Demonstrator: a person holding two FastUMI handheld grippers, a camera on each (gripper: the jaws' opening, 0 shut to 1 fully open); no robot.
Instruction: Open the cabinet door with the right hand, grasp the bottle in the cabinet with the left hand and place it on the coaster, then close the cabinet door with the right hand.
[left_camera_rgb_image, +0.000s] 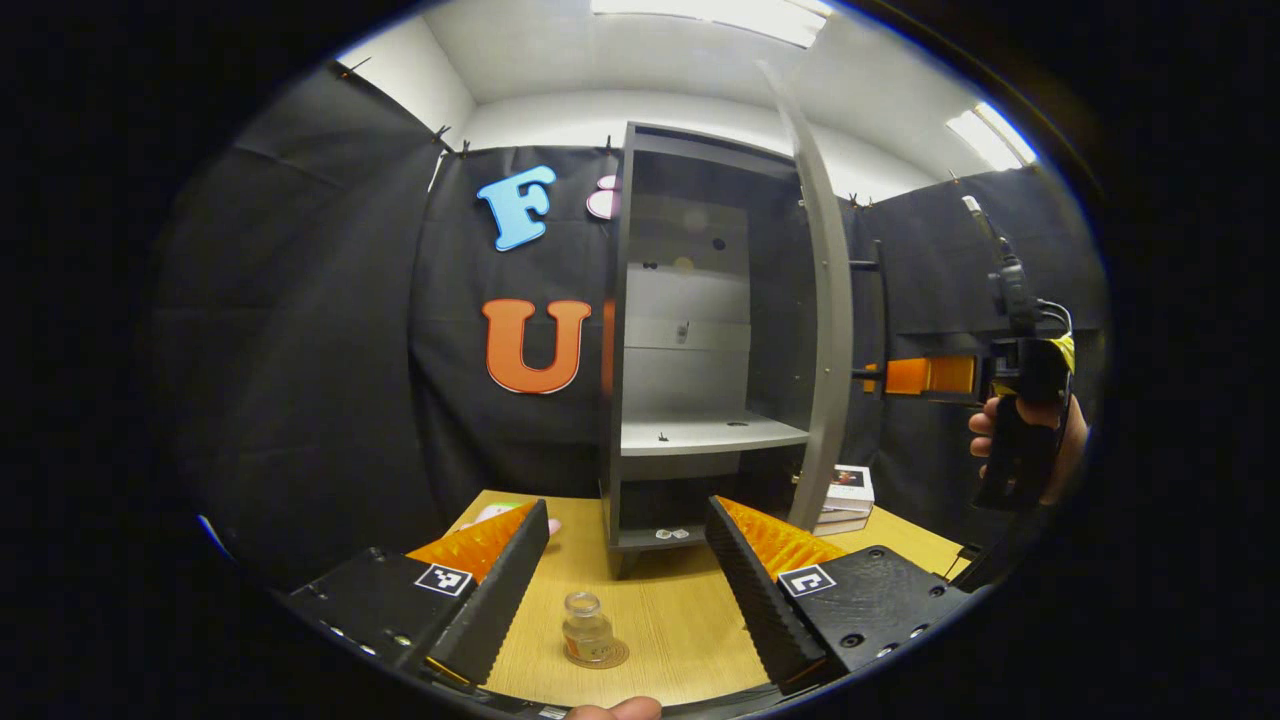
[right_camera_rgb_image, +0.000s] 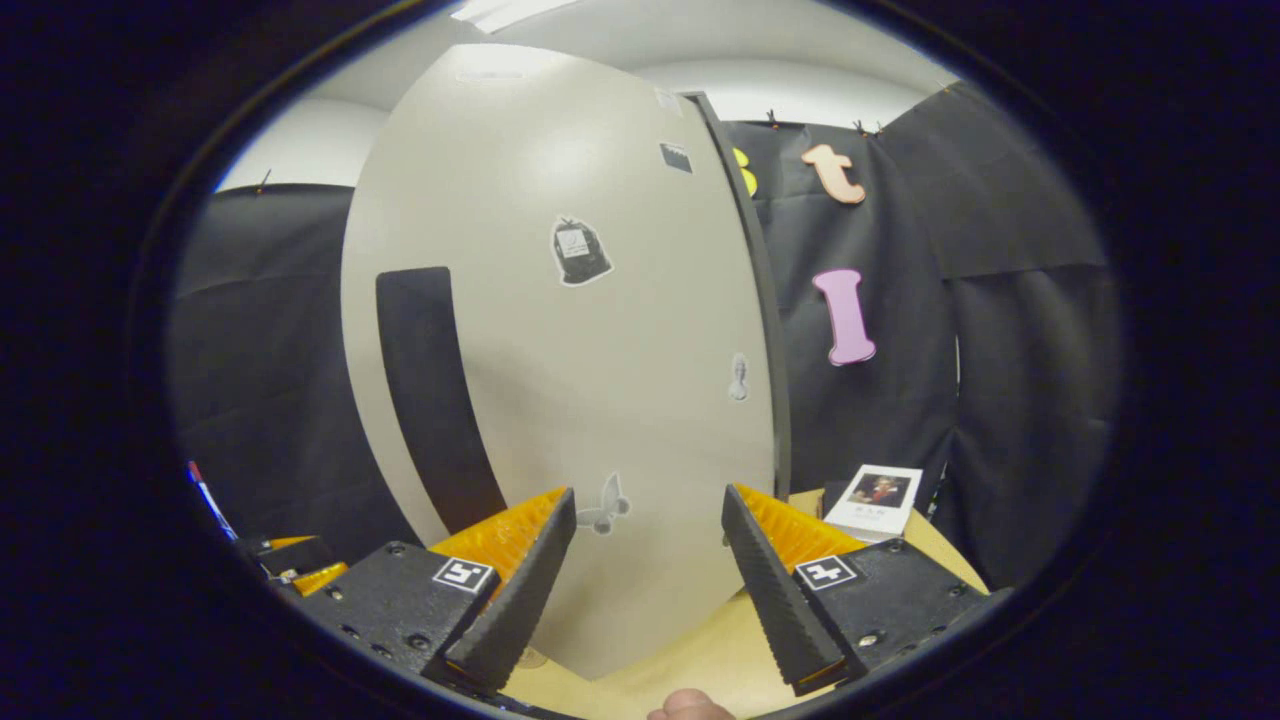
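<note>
closing the cabinet door (right_camera_rgb_image: 560, 380) next: press its face ahead of the released right fingers (right_camera_rgb_image: 648, 590), steadily. bottle (left_camera_rgb_image: 587, 630) resting on coaster (left_camera_rgb_image: 600, 655) between released left fingers (left_camera_rgb_image: 627, 590).

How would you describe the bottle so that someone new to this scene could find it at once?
Start at the tall grey cabinet with its door swung open, then come forward along the wooden table. The bottle stands upright there on a round coaster, between the left gripper's fingers: small, clear glass, unlike the books beside the cabinet.
</note>
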